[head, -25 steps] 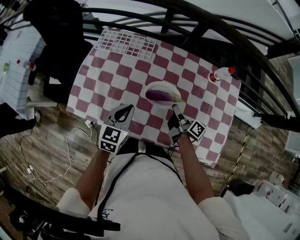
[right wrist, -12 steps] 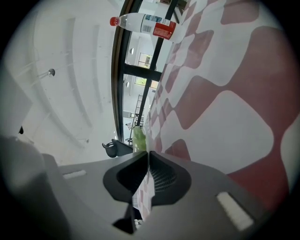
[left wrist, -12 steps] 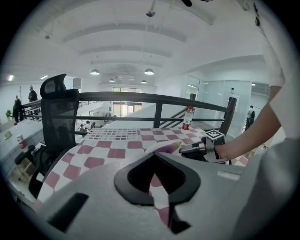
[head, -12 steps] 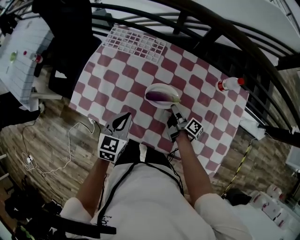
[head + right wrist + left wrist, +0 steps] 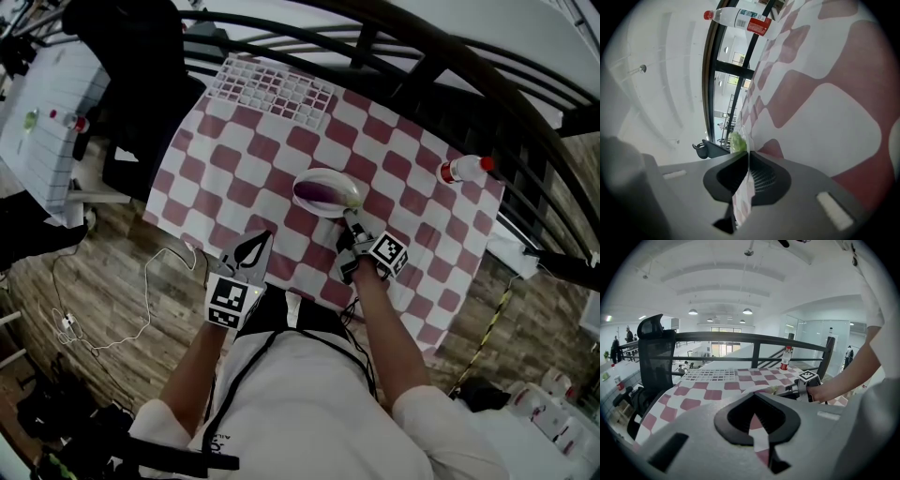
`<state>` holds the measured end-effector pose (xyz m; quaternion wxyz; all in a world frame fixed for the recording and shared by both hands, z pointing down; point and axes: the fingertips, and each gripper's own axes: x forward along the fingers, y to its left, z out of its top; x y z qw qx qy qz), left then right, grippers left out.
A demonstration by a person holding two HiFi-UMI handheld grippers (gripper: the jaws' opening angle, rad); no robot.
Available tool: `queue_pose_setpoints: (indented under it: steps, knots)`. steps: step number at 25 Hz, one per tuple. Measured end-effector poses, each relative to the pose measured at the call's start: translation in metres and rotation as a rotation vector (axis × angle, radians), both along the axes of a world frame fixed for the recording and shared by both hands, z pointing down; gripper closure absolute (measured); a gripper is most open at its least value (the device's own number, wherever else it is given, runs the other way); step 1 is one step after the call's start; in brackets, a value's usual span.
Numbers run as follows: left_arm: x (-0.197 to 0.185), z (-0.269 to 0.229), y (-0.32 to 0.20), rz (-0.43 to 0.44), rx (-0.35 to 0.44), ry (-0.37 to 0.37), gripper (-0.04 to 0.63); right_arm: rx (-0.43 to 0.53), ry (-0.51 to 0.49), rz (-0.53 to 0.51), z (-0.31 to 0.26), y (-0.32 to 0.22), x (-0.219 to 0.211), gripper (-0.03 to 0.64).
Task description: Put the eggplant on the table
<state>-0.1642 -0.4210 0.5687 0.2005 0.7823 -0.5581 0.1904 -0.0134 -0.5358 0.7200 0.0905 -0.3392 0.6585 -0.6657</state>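
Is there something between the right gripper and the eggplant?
Only the rim of the white plate: the eggplant lies on it, and the right gripper has its fingers closed on the near rim.

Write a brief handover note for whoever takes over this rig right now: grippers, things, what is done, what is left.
Left gripper: shut, empty, at the near edge of the table.
Right gripper: shut, tips at the near rim of the plate; whether they pinch it is unclear.
Eggplant: lying in the plate, green stem end toward the right gripper.
Done: nothing yet; the eggplant is not gripped.
Left: grip the eggplant, lift it out, set it on the table.
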Motion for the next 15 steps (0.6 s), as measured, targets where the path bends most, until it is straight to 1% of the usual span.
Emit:
queue_pose_setpoints:
  steps: [8, 11, 15]
  knots:
    - [-0.003, 0.0, 0.004, 0.011, -0.009, -0.005, 0.591, -0.079, 0.057, 0.029, 0.014, 0.0, 0.004, 0.597]
    - [-0.005, -0.003, 0.004, 0.013, -0.008, -0.006, 0.591, -0.121, 0.055, 0.047, 0.019, 0.001, 0.004, 0.592]
    - [-0.01, -0.006, 0.005, 0.016, -0.004, -0.011, 0.591, -0.14, 0.044, 0.064, 0.022, 0.002, 0.006, 0.592]
